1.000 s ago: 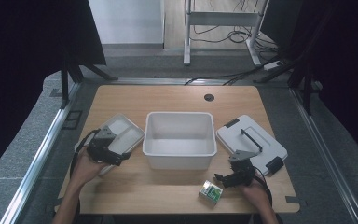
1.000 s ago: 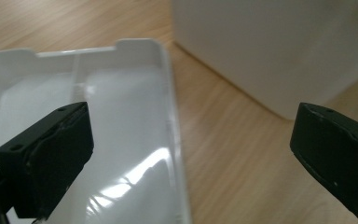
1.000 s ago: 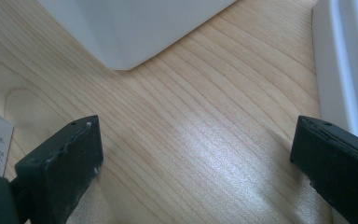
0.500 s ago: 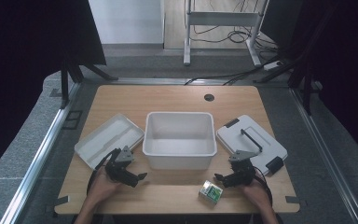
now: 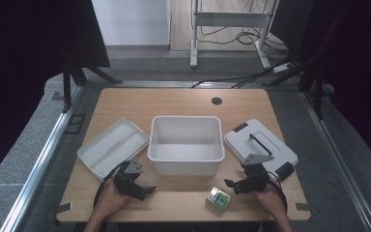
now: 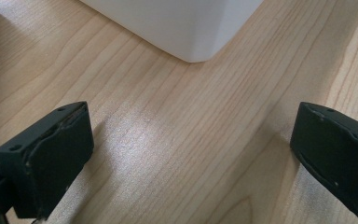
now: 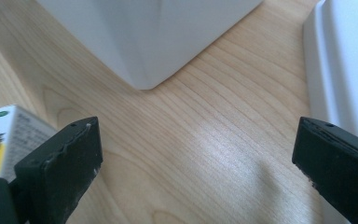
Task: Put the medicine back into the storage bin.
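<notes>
I see my left gripper (image 5: 144, 189) resting low over the light wooden counter (image 5: 183, 104) near its front edge, just in front of the left front corner of the deep white rectangular plastic tub (image 5: 186, 143). Its jaws stand wide apart with nothing between them; in the left gripper view I look past them (image 6: 186, 154) at bare wood grain and the rounded corner of the tub (image 6: 186, 25) beyond.

My right gripper (image 5: 235, 186) sits near the front right of the counter, its jaws likewise spread wide and holding nothing. The small green, yellow and white cardboard box (image 5: 219, 199) lies on the counter just beside this gripper, on the side toward the middle, in front of the tub and apart from it. In the right gripper view (image 7: 191, 158) the box (image 7: 0, 135) shows beside the left-hand jaw; I cannot tell whether the jaw touches it. The same view shows the tub's corner (image 7: 140, 42) ahead and the edge of the flat white plastic lid with a dark handle (image 7: 345, 70) at the right.

In the high view that lid (image 5: 261, 145) lies on the counter to the right of the tub, and a shallow white divided tray (image 5: 112, 146) lies at an angle to the tub's left.
</notes>
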The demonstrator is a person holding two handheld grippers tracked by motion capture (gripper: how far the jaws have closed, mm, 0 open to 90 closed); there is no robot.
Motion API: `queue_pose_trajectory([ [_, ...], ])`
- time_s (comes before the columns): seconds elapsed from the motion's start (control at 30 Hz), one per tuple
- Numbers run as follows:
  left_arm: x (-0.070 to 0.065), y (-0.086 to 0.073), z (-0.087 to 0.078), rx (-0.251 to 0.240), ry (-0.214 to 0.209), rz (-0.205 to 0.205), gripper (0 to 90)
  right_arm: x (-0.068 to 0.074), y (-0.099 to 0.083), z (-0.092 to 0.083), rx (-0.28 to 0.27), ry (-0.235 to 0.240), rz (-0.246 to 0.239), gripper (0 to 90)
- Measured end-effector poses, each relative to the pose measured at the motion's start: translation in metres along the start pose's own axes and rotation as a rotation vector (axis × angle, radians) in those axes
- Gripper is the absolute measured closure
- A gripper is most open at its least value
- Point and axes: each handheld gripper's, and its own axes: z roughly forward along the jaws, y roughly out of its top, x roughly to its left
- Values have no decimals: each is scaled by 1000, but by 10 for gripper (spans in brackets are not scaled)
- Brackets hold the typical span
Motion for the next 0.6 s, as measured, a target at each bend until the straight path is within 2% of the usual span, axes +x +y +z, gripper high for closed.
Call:
queue_pose_trajectory([
  [0.13, 0, 0, 0, -1, 0, 0, 0, 7, 5, -8, -13, -8, -30, 0],
  [0.4, 0, 0, 0, -1, 2, -3, 0, 32, 17, -31, -33, 24, -79, 48],
  [0.6, 0, 0, 0, -1, 6, -7, 0, 53, 16, -35, 0, 73, -121, 43],
])
